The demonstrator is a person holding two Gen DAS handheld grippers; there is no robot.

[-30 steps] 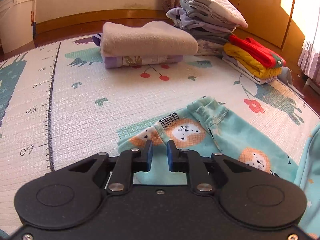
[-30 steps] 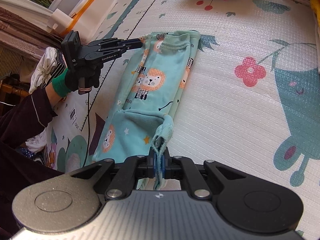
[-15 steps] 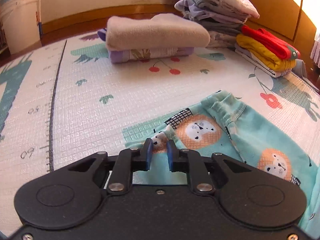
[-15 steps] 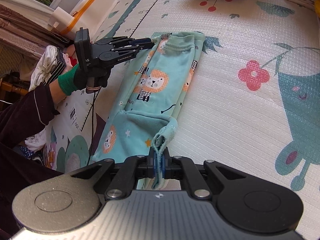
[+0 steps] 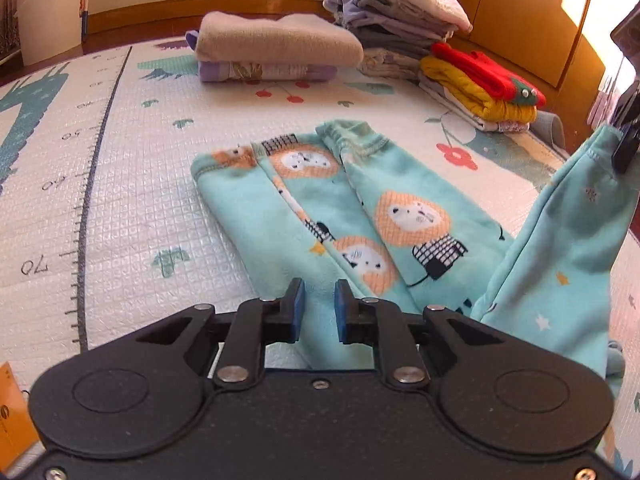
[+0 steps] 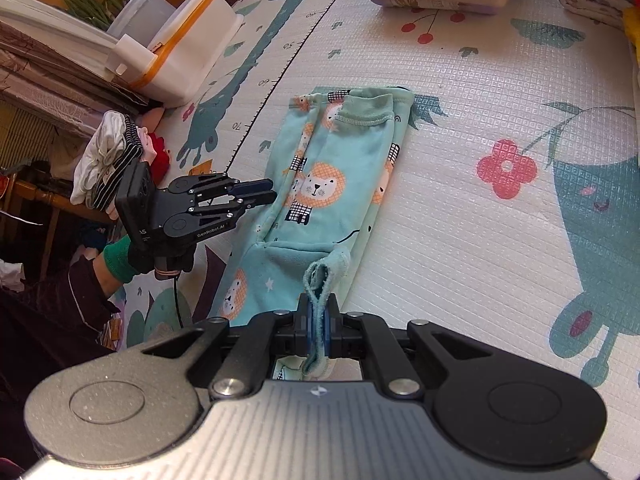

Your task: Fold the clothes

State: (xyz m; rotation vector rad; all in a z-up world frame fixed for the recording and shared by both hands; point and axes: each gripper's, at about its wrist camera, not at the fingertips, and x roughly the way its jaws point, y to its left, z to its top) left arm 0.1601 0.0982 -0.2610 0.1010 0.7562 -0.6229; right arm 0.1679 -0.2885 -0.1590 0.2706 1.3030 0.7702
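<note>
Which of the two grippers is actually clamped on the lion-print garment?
The right gripper: a hem of the lion-print garment is pinched between its fingers. The left gripper is open, empty.

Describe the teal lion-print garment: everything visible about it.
The teal lion-print garment looks like soft fleece, printed with orange-maned lions, small black houses and stars. It lies folded lengthwise on the play mat, with its stitched, gathered hem at the far end. The near end is lifted, and the right gripper is shut on its cuff. The left gripper is open beside its left edge, holding nothing.
</note>
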